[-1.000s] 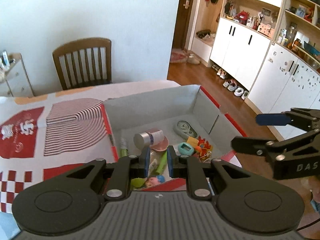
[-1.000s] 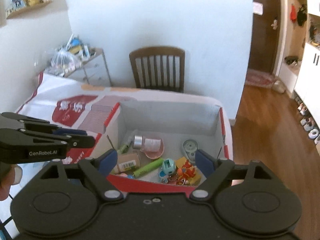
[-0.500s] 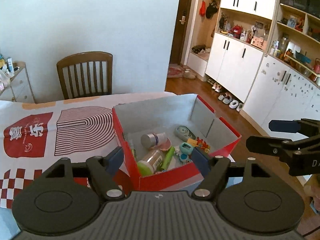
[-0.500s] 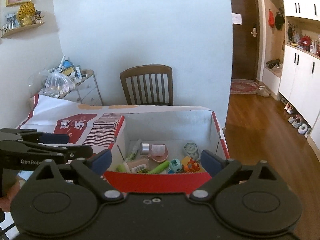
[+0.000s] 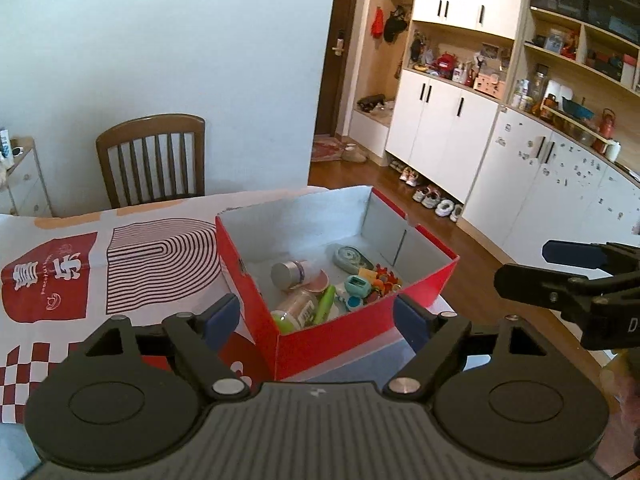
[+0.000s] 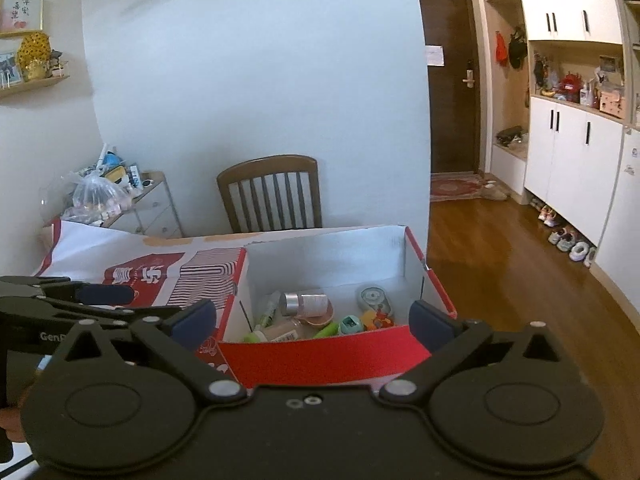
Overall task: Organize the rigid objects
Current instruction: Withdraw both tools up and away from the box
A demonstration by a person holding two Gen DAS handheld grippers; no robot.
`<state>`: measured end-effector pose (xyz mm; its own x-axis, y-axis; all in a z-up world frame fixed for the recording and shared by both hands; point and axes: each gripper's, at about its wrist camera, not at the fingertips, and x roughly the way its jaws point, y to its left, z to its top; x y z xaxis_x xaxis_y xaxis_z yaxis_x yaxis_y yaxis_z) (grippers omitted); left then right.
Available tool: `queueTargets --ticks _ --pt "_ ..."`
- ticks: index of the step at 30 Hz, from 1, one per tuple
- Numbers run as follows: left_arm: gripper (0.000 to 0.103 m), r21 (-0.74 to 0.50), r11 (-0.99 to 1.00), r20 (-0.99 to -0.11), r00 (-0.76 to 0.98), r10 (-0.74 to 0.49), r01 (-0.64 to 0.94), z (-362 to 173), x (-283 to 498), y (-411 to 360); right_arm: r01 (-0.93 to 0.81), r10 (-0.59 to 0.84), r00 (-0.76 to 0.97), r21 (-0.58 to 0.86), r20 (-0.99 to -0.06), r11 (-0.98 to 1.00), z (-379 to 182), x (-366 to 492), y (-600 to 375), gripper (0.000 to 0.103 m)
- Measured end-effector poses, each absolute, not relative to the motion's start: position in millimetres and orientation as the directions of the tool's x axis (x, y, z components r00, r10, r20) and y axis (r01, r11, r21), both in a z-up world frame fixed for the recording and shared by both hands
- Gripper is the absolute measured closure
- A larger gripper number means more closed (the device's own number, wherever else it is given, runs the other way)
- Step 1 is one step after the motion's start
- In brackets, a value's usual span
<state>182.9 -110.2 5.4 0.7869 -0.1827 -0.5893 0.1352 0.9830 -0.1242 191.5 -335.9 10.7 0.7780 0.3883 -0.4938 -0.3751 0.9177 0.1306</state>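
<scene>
Red box [image 5: 352, 336] farther; both grippers emptied, spread.

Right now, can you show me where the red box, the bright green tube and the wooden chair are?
red box [image 6: 320, 354], right wrist view, on its near red wall.
bright green tube [image 5: 325, 304], left wrist view, mid-body.
wooden chair [image 6: 269, 165], right wrist view, top rail of backrest.

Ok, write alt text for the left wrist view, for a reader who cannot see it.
An open red box on a patterned tablecloth holds small items, among them a silver-capped bottle and a green tube. The open, empty left gripper frames it from the near side; the right gripper shows at the right edge.
</scene>
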Motion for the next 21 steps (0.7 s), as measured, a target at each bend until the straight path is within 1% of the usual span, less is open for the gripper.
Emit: queueTargets --ticks 2,10,16,21 --pt "0.015 -0.113 0.984 -0.589 0.788 -0.181 0.141 4.8 179.2 -110.4 -0.370 0.385 0.780 0.133 -0.494 0.919 10.3 187.3 -333.5 0.000" --pt "0.015 -0.111 0.982 -0.582 0.791 -0.188 0.151 4.6 166.6 -103.4 -0.347 0.366 0.792 0.133 -0.489 0.928 7.3 171.3 -323.8 0.000" --pt "0.015 -0.081 0.986 -0.576 0.801 -0.164 0.144 4.2 157.7 -100.4 -0.341 0.362 0.793 0.135 -0.489 0.930 4.8 163.3 -315.8 0.000" --pt "0.015 -0.085 0.987 -0.581 0.798 -0.161 0.137 2.6 154.0 -95.0 -0.340 0.361 0.791 0.135 -0.495 0.931 3.1 157.9 -310.4 0.000"
